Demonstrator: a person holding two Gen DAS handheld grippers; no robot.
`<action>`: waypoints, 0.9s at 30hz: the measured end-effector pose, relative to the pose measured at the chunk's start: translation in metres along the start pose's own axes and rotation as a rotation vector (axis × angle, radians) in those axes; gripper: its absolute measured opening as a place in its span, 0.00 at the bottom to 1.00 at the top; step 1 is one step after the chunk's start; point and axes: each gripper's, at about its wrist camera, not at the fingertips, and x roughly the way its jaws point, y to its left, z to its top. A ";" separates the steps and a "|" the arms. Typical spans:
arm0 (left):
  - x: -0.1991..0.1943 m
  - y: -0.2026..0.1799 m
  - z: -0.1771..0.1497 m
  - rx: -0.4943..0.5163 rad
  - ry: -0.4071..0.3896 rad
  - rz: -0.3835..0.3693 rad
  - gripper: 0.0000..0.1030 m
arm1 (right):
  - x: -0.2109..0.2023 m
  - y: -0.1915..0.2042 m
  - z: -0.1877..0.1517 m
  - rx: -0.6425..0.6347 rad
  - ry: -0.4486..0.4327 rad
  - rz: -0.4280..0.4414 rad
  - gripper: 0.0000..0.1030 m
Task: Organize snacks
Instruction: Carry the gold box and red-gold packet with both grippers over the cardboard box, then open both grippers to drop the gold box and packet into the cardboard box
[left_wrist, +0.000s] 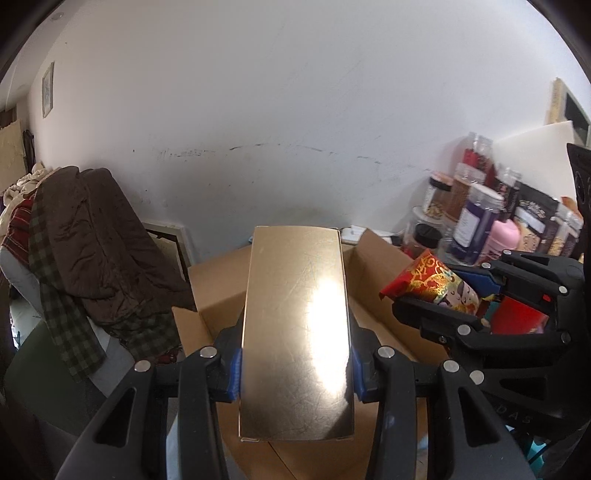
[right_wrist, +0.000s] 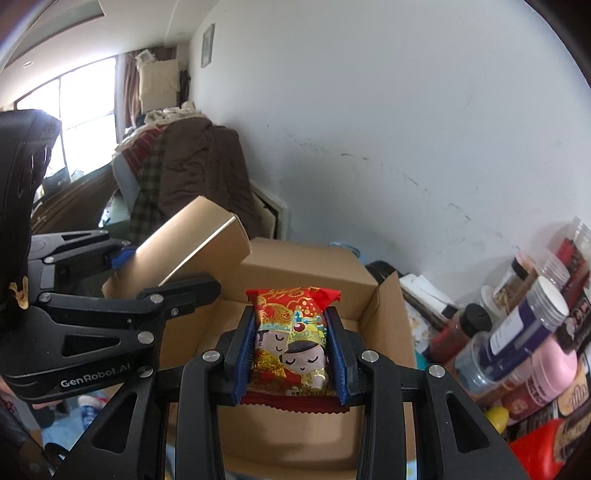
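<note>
Left gripper is holding a gold box, its blue-padded fingers clamped on the box's two long sides near the lower end. The box is pointing away from the camera, raised above an open cardboard carton. In the right wrist view the same gold box is showing tilted, far end up, over the carton's left edge, with the left gripper closed around it.

Right gripper is gripping a red snack packet printed with two cartoon faces and gold pattern; fingers are pressing on the packet's left and right edges. Packet is hanging above the carton's open interior, not touching its floor as far as can be judged. From the left wrist view the packet is sitting to the right of the gold box, well apart from it, in the right gripper.

A smaller closed cardboard box is standing at the carton's far side. Jars and bottles are crowding the worktop to the right of the carton, a pink container among them. Brown clothing is lying heaped to the left, against the white wall.
</note>
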 end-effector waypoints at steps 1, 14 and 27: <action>0.007 0.001 0.002 0.003 0.009 0.003 0.42 | 0.007 -0.002 0.001 -0.001 0.012 -0.003 0.34; 0.075 0.009 0.001 0.013 0.174 0.017 0.42 | 0.077 -0.021 -0.002 0.006 0.144 -0.031 0.34; 0.109 0.014 -0.006 0.022 0.346 0.076 0.46 | 0.115 -0.025 -0.011 0.013 0.249 -0.031 0.34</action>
